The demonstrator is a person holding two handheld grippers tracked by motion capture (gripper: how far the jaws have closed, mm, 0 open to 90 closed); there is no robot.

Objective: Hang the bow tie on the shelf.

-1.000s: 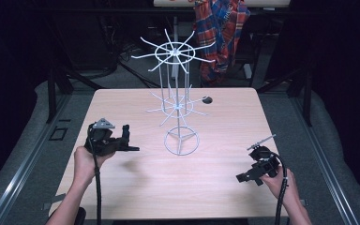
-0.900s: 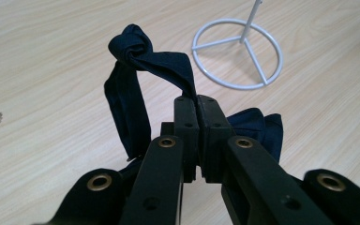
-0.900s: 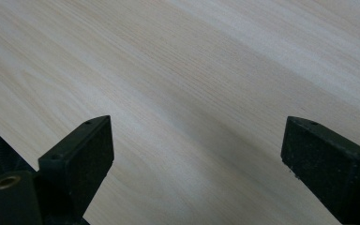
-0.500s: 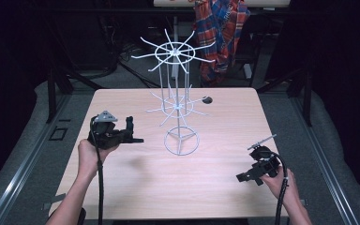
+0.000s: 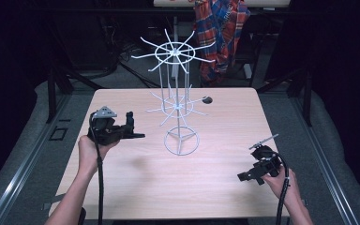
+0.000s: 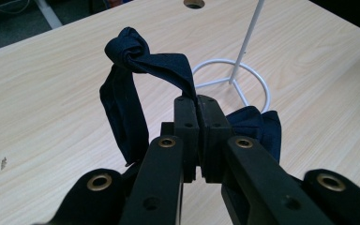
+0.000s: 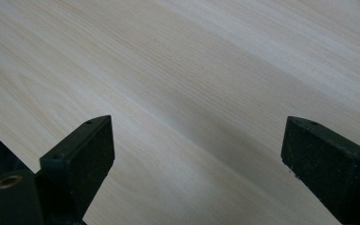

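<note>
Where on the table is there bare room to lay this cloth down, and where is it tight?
Bare wood runs along the near edge of the table, between the left gripper holding the dark blue cloth and the open right gripper. It is tight mid-table, around the white wire rack and its ring base.

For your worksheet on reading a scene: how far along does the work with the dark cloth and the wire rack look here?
Done: the left hand-held gripper is shut on the dark blue cloth, lifted off the table. In hand: it holds the cloth beside the white wire rack. Left, probably: hanging the cloth on a rack arm; nothing hangs on the rack yet. The right hand-held gripper is open over bare wood.
</note>
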